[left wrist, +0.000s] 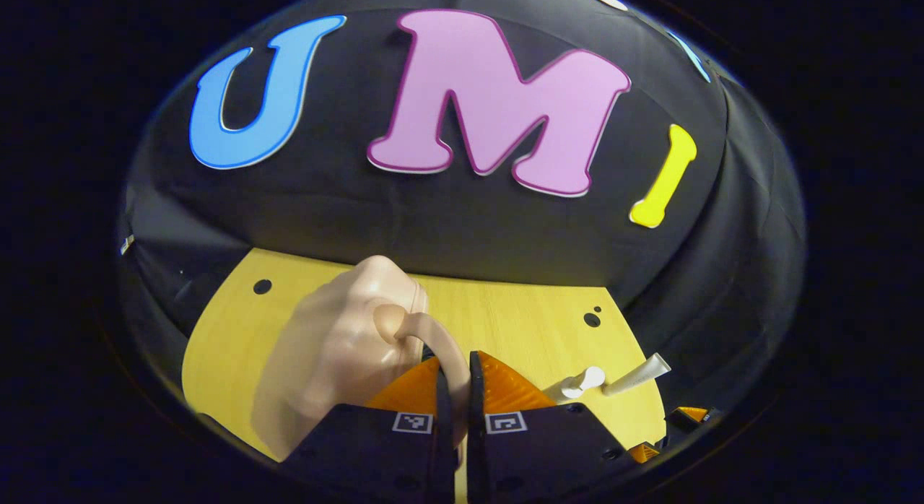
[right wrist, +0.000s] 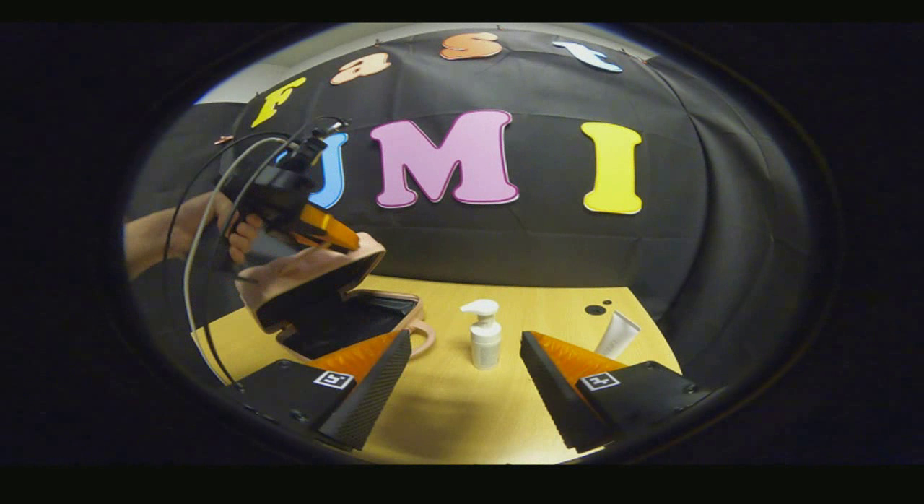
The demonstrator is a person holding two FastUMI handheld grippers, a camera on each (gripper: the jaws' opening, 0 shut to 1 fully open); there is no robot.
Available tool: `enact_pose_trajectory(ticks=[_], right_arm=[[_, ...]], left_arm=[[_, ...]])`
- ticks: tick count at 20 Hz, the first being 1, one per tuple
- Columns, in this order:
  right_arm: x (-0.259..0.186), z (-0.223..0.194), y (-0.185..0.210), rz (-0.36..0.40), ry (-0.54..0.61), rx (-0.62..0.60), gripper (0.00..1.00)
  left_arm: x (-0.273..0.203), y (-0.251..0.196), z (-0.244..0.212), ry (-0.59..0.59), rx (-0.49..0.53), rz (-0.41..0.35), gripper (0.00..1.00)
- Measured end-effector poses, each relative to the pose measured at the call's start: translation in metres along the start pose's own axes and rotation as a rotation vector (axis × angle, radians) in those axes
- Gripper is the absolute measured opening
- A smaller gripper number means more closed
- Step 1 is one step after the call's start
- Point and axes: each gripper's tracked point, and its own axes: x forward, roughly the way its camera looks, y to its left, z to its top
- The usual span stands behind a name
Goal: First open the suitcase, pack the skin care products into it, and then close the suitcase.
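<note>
A small pale pink suitcase [right wrist: 307, 276] stands on the wooden table [right wrist: 447, 410], its lid raised halfway over the dark-lined base [right wrist: 346, 320]. My left gripper [left wrist: 455, 363] is shut on the lid's curved handle [left wrist: 422, 329]; in the right gripper view the left gripper [right wrist: 339, 238] holds the lid's front edge up, gripped by a hand [right wrist: 238, 233]. A white pump bottle [right wrist: 484, 338] stands upright right of the suitcase. A white tube [right wrist: 617, 334] lies farther right. My right gripper [right wrist: 465, 370] is open, low over the table, the bottle beyond its fingers.
Black cloth walls enclose the table at the back and on both sides. Cables [right wrist: 198, 222] trail from the left gripper. Small dark holes [right wrist: 595, 309] mark the tabletop near the tube. The pump bottle [left wrist: 577, 383] and tube [left wrist: 639, 374] lie right of the left gripper.
</note>
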Motion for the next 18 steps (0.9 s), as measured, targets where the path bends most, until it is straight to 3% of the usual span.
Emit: enact_pose_trajectory(ticks=[4, 9, 12, 15, 18], right_arm=[[-0.002, 0.002, 0.029, 0.034, 0.014, 0.017, 0.97], [-0.003, 0.002, 0.051, -0.029, 0.036, -0.032, 0.97], [0.005, -0.003, 0.064, -0.053, 0.050, -0.035, 0.93], [0.016, -0.010, 0.069, -0.086, 0.067, -0.050, 0.97], [0.029, -0.017, 0.071, -0.122, 0.065, -0.072, 0.97]], left_arm=[[-0.031, 0.105, 0.034, -0.039, 0.020, 0.051, 0.12], [-0.026, 0.251, 0.043, -0.036, -0.002, 0.163, 0.12], [0.000, 0.340, 0.029, -0.039, -0.055, 0.235, 0.12], [0.032, 0.423, -0.005, -0.036, -0.098, 0.304, 0.11], [0.071, 0.460, -0.047, 0.009, -0.112, 0.315, 0.10]])
